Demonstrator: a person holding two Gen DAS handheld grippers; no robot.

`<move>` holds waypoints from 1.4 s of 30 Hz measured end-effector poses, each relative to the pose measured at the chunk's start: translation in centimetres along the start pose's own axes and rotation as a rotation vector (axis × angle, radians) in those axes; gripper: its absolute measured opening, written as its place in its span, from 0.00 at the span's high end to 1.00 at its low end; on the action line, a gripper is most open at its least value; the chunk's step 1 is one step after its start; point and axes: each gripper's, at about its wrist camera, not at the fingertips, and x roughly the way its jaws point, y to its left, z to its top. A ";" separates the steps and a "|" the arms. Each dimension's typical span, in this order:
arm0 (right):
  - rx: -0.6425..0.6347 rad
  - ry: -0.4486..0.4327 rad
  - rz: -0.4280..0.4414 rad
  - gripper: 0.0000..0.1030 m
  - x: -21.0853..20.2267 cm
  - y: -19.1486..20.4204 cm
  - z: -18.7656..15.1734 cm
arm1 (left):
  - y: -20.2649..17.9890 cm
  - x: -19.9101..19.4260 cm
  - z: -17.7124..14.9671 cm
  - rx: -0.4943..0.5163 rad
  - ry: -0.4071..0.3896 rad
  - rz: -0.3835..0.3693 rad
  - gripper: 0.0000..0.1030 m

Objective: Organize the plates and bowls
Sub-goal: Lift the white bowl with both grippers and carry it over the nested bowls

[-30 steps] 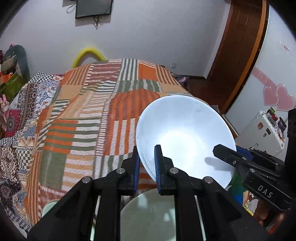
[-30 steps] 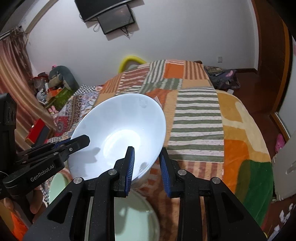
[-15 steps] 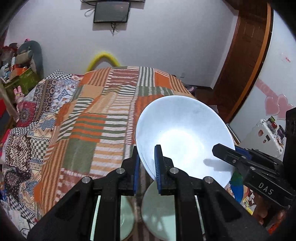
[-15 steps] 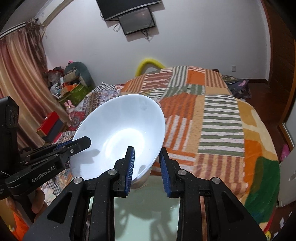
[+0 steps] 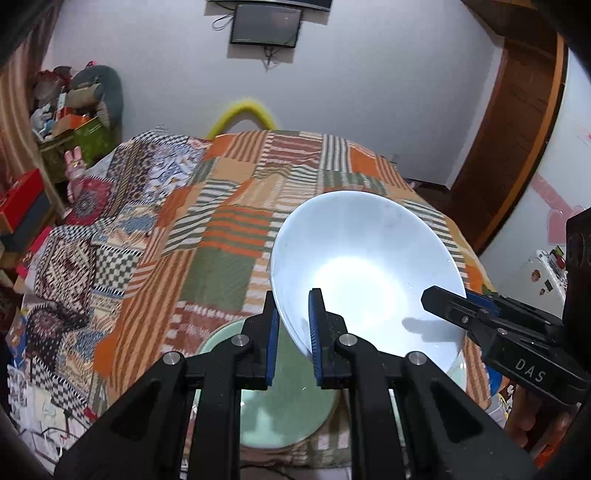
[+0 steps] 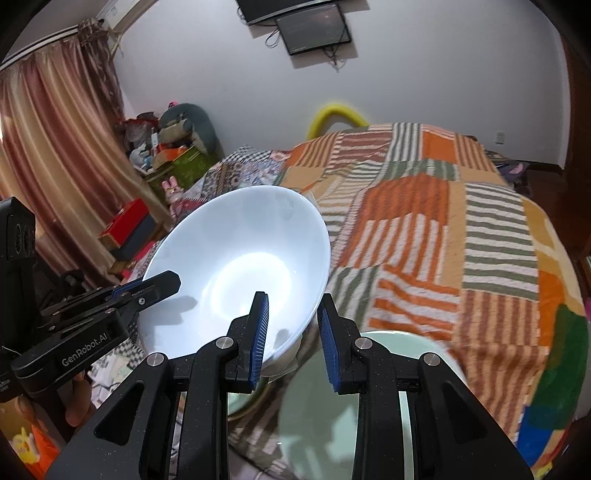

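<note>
A large white bowl is held in the air between both grippers, tilted. My left gripper is shut on its near left rim. My right gripper is shut on the opposite rim; it also shows in the left wrist view, and the left one in the right wrist view. The bowl hangs above the near end of a bed. Below it lie pale green plates: one under the left gripper, and in the right wrist view a large one and a smaller one.
A patchwork striped blanket covers the bed. A wall screen hangs above the headboard. Clutter and boxes stand at the left, curtains beside them. A wooden door and a white cabinet stand at the right.
Both grippers have lifted and drawn back with the bowl still held. More of the bed and room shows, and the green plates below have shifted in view.
</note>
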 end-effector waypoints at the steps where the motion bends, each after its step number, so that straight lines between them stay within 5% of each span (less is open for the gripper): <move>1: -0.004 0.007 0.007 0.75 0.3 0.4 -0.1 | 0.4 -0.1 -0.3 -0.006 0.003 0.005 0.86; 19: -0.033 0.123 0.061 0.75 4.6 4.5 -2.8 | 6.3 1.9 -4.6 -0.114 0.099 0.065 0.86; 42: -0.029 0.260 0.047 0.75 8.4 4.9 -5.4 | 8.4 5.9 -8.4 -0.165 0.218 0.104 0.86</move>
